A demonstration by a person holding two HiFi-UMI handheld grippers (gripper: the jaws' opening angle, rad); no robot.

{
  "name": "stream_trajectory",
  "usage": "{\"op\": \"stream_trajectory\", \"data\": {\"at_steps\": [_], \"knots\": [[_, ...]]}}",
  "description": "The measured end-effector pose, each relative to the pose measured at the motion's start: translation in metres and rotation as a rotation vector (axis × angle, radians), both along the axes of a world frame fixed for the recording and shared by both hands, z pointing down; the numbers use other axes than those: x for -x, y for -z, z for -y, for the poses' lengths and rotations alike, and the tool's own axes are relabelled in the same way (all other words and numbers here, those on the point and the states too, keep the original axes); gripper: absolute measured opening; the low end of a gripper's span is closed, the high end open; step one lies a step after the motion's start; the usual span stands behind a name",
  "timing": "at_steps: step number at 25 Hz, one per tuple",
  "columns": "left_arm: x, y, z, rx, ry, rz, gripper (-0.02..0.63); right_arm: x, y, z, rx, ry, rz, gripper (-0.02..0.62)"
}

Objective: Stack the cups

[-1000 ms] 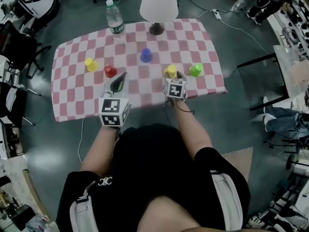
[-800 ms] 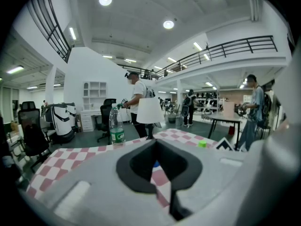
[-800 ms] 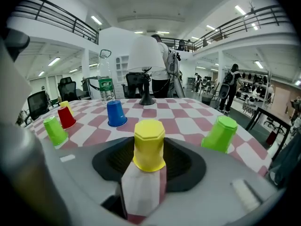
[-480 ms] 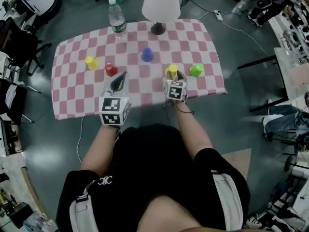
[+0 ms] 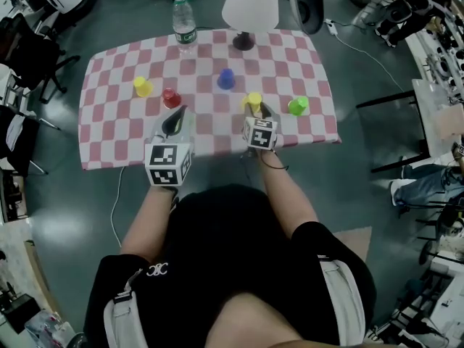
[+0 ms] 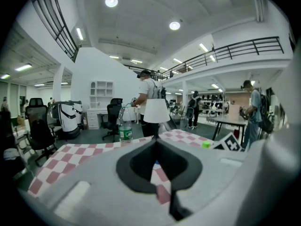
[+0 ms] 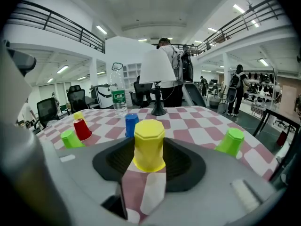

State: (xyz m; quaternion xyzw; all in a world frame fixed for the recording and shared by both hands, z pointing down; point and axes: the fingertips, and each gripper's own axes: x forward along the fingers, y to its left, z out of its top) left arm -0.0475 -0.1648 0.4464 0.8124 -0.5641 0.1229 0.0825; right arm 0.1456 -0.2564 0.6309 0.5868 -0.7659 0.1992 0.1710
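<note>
Several small cups stand upside down on the checked table (image 5: 109,140): yellow (image 5: 142,86), red (image 5: 171,97), blue (image 5: 226,78) and green (image 5: 297,106). My right gripper (image 5: 254,109) is at the table's front edge with its jaws closed on a second yellow cup (image 7: 149,145), the pads against its sides. The right gripper view also shows another green cup (image 7: 70,138) low at the left, which the head view hides. My left gripper (image 5: 179,113) hovers just in front of the red cup. Its jaws (image 6: 156,140) meet at the tips with nothing between them.
A water bottle (image 5: 184,25) and a white-shaded lamp (image 5: 249,6) stand at the table's far edge. Office chairs (image 5: 29,56) crowd the left side, and cables run over the floor. People stand beyond the table in both gripper views.
The head view has shifted a little, so the table sits slightly differently in the frame. Both grippers and all cups keep their places; the right gripper stays around the yellow cup.
</note>
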Motion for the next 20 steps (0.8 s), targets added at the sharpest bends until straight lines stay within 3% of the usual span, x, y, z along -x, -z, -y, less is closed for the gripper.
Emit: {"op": "stream_trajectory", "data": {"at_steps": [20], "knots": [[0.085, -0.002, -0.047, -0.002, 0.211, -0.009, -0.003, 0.131, -0.016, -0.027, 0.005, 0.302, -0.057, 0.189]]}}
